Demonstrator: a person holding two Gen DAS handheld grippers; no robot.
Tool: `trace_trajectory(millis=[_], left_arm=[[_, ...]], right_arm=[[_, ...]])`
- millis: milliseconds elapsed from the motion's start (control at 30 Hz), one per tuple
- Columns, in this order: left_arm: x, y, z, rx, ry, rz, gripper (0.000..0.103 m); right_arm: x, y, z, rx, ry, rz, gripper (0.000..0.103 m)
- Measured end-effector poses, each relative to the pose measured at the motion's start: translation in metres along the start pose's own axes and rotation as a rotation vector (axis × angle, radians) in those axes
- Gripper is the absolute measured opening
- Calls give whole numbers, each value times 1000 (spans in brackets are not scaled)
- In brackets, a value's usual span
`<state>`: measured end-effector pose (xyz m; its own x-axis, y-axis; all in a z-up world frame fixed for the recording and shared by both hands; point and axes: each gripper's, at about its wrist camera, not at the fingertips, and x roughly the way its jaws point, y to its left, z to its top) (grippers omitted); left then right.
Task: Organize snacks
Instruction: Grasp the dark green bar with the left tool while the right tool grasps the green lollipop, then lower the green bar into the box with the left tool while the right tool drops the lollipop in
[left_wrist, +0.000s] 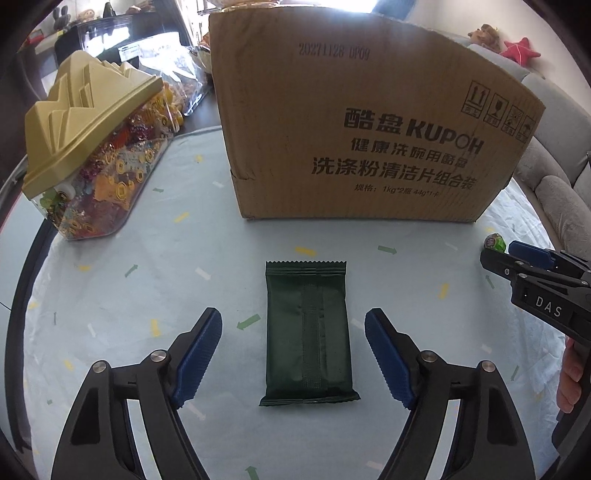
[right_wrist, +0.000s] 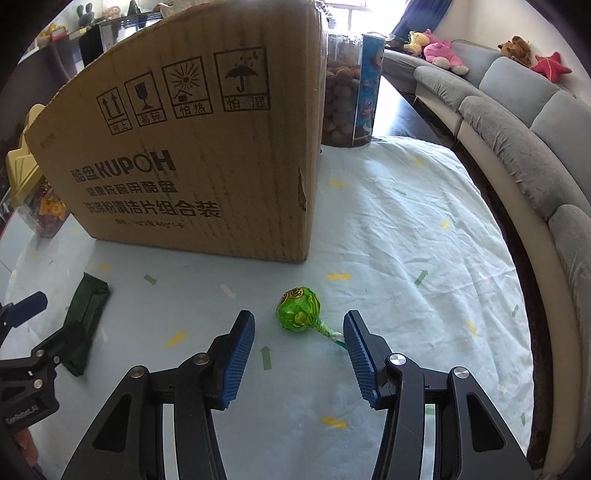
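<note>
two snacks lay on the pale tablecloth (right_wrist: 388, 229) in front of the cardboard box (left_wrist: 354, 122). nearest its front face, the dark green packet (left_wrist: 308, 336) rested flat between the spread fingers of the left gripper (left_wrist: 293, 360), untouched. off the box's right corner, the green lollipop (right_wrist: 299, 308) sat inside the wide-apart right gripper (right_wrist: 299, 360), its stick reaching toward the right pad. a gold-lidded candy jar (left_wrist: 88, 147) stood left of the box.

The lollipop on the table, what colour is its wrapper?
Bright green. The lollipop shows best in the right wrist view, lying on the tablecloth between the open gripper's fingers.
</note>
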<state>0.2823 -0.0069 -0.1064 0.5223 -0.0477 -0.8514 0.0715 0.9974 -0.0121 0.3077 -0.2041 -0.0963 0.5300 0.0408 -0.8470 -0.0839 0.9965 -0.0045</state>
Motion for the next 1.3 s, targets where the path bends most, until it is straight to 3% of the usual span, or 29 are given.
trace_trajectory(millis=[300,433,500,800,1300], left_arm=[[16,5,2,-27,31,-32,61],[18,3,4,-21,24,-40,54],[18,3,5,-27,22,-48,46],[7,11,2,-56,17,-105,44],[-58,5,7,-32,-110,-150,44]], right_arm=[[9,4,2,-11,14,-2,50],[11,7,4,-14,17,13,40],[10,9,5,-18,19,20,28],[-7,24,0,-31,0,57,27],[-61,32,-4,-17,-100,133,27]])
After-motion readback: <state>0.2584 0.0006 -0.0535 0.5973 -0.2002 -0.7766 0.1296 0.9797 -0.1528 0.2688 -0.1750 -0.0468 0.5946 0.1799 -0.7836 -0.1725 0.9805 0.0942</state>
